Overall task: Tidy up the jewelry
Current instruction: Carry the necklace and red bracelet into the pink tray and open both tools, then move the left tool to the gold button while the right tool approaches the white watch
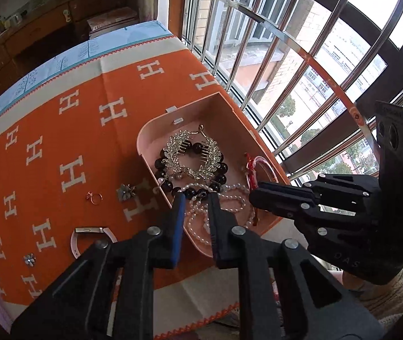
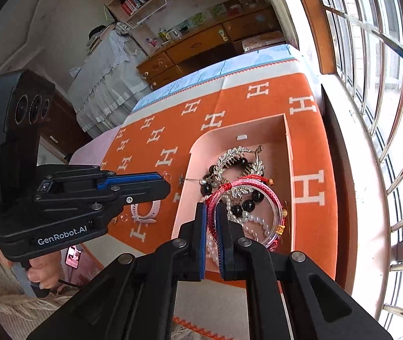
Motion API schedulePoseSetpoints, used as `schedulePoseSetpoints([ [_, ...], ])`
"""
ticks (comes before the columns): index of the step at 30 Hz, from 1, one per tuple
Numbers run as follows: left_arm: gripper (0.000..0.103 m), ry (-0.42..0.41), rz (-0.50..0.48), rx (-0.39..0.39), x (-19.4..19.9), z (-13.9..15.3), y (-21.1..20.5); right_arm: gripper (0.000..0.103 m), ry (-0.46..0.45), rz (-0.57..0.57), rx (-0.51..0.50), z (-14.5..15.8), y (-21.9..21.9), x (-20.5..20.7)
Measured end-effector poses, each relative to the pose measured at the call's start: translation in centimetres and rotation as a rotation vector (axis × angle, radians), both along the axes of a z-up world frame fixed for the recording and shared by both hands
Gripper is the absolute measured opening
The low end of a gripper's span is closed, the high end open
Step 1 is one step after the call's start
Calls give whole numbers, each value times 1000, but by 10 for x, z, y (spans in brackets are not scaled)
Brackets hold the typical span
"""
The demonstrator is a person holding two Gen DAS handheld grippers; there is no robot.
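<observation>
**Bangle clamped over tray, left jaws parted**

Fingers first: right gripper [image 2: 212, 212] was clenched on the pink-and-clear bangle [image 2: 253, 206], pads pinching its near rim, the ring hanging over the pink tray [image 2: 288, 153]. Red cord wrapped part of the bangle; small gold charm on its far side, detail too small to read.

Left gripper [image 1: 195, 198] stood released, jaws parted with nothing pressed between them, tips over the tray's near-left edge above the pearl strand [image 1: 224, 201]. Whether a tip brushed the pearls was hard to tell, probably not.

Inside the tray: black bead bracelet [image 1: 221, 167] in a ring, silver leaf hair comb [image 1: 193, 155] lying on top of it, pearls looped at the near end.

Outside the tray, on the orange H-pattern cloth [image 1: 45, 130], all left of it in the left wrist view:
- flower brooch [image 1: 126, 192] just beside the tray wall
- gold ring [image 1: 95, 197] near the brooch
- watch band [image 1: 88, 233], closer to camera
- second small flower piece [image 1: 29, 259], well apart near the cloth edge

Barred window [image 1: 300, 42] ran along the tray's far side.
</observation>
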State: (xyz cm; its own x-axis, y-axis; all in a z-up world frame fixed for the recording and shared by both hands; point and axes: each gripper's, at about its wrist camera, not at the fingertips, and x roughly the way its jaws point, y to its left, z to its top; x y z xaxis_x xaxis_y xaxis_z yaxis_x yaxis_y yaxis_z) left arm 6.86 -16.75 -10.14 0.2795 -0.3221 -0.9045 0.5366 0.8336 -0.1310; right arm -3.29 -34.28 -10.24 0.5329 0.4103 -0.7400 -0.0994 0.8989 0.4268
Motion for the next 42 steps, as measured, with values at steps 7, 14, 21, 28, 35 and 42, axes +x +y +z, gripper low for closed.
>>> schedulePoseSetpoints([
  [7,64,-46,99,-18,-1,-5,33,9,81,3,-8,-35,13,16],
  [14,64,-62,147,-20,-7,-6,60,36,4,-39,-15,-25,22,8],
  [21,64,-86,194,-29,-13,-3,86,36,-48,-27,-16,-9,39,-3],
  [28,64,-87,235,-49,-19,-2,115,36,-65,2,-33,-3,62,-1],
  [35,64,-114,284,-49,-26,2,146,36,-69,45,-63,-3,81,3],
  [42,64,-152,363,-35,-26,10,190,36,-51,98,-80,-3,107,18],
])
